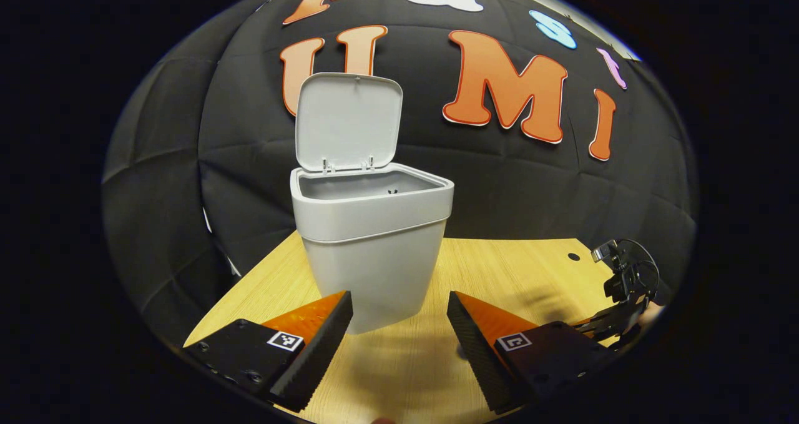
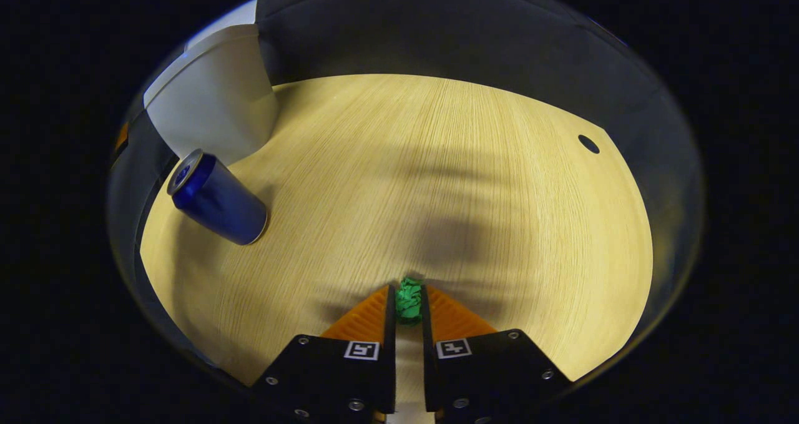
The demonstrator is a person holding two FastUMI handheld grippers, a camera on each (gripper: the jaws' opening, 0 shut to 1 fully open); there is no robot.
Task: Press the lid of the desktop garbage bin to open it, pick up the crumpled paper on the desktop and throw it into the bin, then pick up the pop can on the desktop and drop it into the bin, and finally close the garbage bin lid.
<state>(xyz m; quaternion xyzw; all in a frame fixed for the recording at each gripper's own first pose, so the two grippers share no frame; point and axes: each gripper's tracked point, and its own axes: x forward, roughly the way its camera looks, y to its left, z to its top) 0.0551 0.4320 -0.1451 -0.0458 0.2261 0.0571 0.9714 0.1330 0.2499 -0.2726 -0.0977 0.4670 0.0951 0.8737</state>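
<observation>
- Bin [image 1: 372, 243] stands on the desk [image 1: 530, 274], lid [image 1: 348, 121] upright behind its opening.
- Left gripper [image 1: 399, 324] sits just before the bin.
- Right gripper [image 2: 409, 305] pinches the paper [image 2: 409, 300] above the desk.
- Can [image 2: 217, 198] lies just before the bin, well left of the paper.

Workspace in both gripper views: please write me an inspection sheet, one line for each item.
Surface: light wooden desktop with one round hole near the far edge.
Job's things: grey garbage bin upright, lid raised; blue pop can near the bin's base; green crumpled paper gripped.
Clutter: nothing seen.
Grippers: left gripper, jaws wide apart and empty, facing the bin; right gripper, jaws closed on the paper.
Cables: thin loop on the right gripper's body.
Surroundings: black cloth wall.
</observation>
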